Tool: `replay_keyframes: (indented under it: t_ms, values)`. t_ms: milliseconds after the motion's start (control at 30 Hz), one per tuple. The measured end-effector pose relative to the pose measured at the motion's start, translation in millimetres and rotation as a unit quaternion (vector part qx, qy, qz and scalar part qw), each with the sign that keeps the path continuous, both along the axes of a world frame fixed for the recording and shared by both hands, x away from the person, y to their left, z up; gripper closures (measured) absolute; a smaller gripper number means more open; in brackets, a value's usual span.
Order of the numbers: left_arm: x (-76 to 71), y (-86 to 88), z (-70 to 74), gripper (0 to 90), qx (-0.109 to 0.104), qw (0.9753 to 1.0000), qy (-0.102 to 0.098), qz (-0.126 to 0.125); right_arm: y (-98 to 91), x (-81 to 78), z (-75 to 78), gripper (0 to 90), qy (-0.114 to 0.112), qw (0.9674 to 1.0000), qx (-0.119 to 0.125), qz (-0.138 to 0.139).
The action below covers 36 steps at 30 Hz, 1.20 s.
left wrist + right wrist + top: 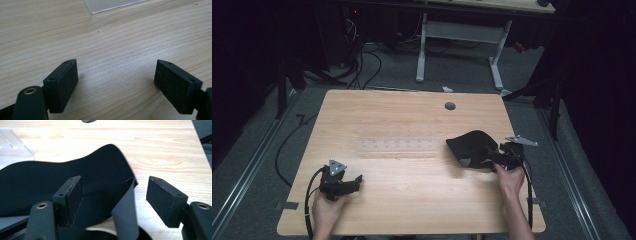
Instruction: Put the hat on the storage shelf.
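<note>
Landmark: black cloth piece [471, 146], curved, lying on the desk [402, 125] toward its right edge; a grey strap or lining [126, 212] shows at its near end in the right gripper view.
Right hand-held gripper [490, 154]: held by the person's right hand [510, 179] at the cloth's near-right side; jaws apart, one over the black fabric, the other beside the grey strap above bare wood. Cannot tell if either pad touches the cloth.
Left hand-held gripper [357, 181]: well to the left of the cloth, near the desk's front edge, in the person's left hand [328, 207]; jaws wide apart w/ bare wood between them, low over the desk.
In the way: clear plastic sheet [397, 146] flat on the desk just left of the cloth, between the two grippers; its corner [112, 5] shows ahead of the left jaws.
Also on desk: round grey cable port [450, 106] beyond the cloth, near the far edge.
Cables: a black lead [528, 187] trails from the right gripper, near side of the cloth; another loops from the left gripper.
Surface: light wood grain.
Room: dim; grey carpet floor [397, 70], black cables on it far left of the cloth; a 2nd table on white legs [422, 50] beyond the desk; dark drapes either side.
</note>
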<state>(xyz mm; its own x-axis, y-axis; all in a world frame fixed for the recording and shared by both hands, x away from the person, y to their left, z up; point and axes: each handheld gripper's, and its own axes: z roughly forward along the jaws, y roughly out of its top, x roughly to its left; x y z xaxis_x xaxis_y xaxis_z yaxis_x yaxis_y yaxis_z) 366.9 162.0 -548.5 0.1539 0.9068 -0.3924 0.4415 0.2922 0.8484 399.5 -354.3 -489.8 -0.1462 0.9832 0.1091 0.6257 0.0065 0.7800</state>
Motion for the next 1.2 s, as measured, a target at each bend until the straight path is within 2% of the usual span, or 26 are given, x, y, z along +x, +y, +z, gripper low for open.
replay_keyframes:
  t_ms: [300,400,633,700,733,800,900,1033,1167,1200]
  values:
    - [0.0,-0.1,0.0,19.7,0.000,1.0000,0.000,0.001,-4.7,8.0,-8.1,33.3,0.014,0.9998,0.014,-0.005]
    - [0.0,-0.1,0.0,19.8,0.000,1.0000,0.000,0.001,-2.4,13.8,-15.6,37.6,0.028,0.9993,0.024,0.004]
    - [0.0,0.0,0.0,19.7,0.000,1.0000,0.000,0.001,-0.1,17.0,-24.0,45.8,0.044,0.9984,0.032,0.015]
    - [0.1,-0.1,0.0,19.6,0.000,1.0000,0.000,0.001,1.0,17.3,-25.2,51.8,0.042,0.9986,0.026,0.020]
    - [0.1,-0.1,0.0,19.6,0.000,1.0000,0.000,0.001,1.0,17.3,-25.2,51.8,0.042,0.9986,0.026,0.020]
    - [0.2,-0.2,-0.1,19.5,0.000,1.0000,0.000,0.001,-0.6,16.4,-25.2,57.4,0.040,0.9981,0.039,0.025]
    - [0.3,-0.4,-0.2,19.5,0.000,1.0000,0.000,0.002,-1.8,15.5,-24.7,60.5,0.040,0.9979,0.041,0.030]
    - [0.3,-0.5,-0.2,19.5,0.000,1.0000,0.000,0.002,-6.0,9.3,-23.9,71.8,0.027,0.9968,0.059,0.046]
    - [0.3,-0.4,-0.2,19.5,0.000,1.0000,0.000,0.002,-7.9,4.9,-23.9,76.8,0.018,0.9960,0.066,0.057]
    - [0.3,-0.4,-0.2,19.5,0.001,1.0000,0.000,0.001,-9.5,2.1,-23.7,80.4,0.018,0.9953,0.072,0.062]
